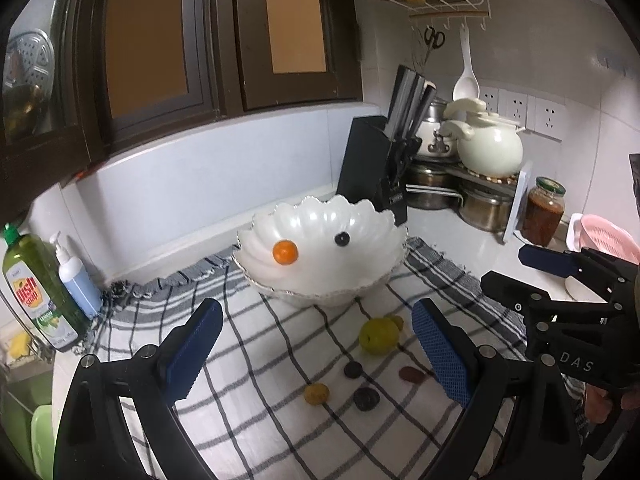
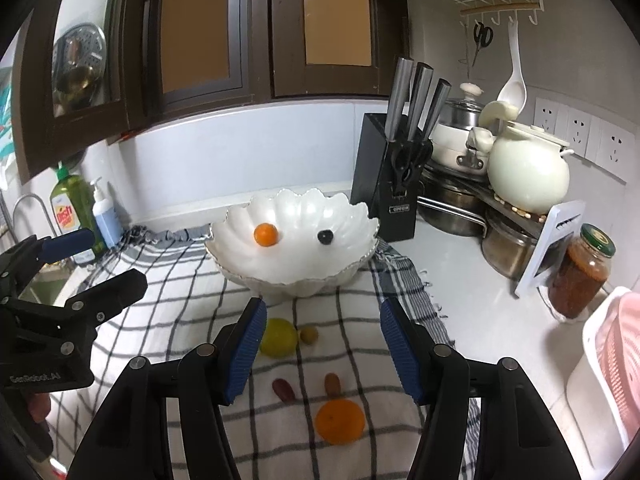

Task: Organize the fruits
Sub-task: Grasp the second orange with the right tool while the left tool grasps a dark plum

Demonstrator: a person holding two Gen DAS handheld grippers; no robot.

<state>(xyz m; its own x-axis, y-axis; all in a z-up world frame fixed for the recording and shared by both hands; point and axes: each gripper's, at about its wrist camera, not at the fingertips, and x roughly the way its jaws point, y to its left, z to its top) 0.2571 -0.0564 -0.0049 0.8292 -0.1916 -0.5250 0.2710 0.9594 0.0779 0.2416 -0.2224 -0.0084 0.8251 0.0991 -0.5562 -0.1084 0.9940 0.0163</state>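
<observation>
Risk first. The loose fruit on the checked cloth (image 2: 192, 280) is small and round. A jaw coming down off-centre would likely flick a piece away, and it could roll off the cloth toward the sink side. The white scalloped bowl (image 2: 294, 276) sits on that same cloth, so snagging or dragging the fabric could shift it. The two grippers are near each other in front of the bowl; both reaching at once may clash.

Left gripper (image 1: 316, 344): jaws spread wide, nothing between them, touching nothing. It hangs in front of the bowl, above the cloth.

Right gripper (image 2: 322, 344): also wide open and empty, hanging in front of the bowl.

Fruit, relative to the bowl:
- Inside: a small orange fruit (image 2: 265, 234) and a dark berry (image 2: 325, 237), well apart.
- In front, on the cloth: a yellow-green fruit (image 2: 280, 338), a small brownish one (image 2: 309, 334) just beside it, a dark red grape (image 2: 283, 390), a brown oval piece (image 2: 333, 383), and nearest me a larger orange (image 2: 340, 421).
- The left view adds two dark round pieces (image 1: 353, 370) and a small yellow one (image 1: 316, 394).
</observation>
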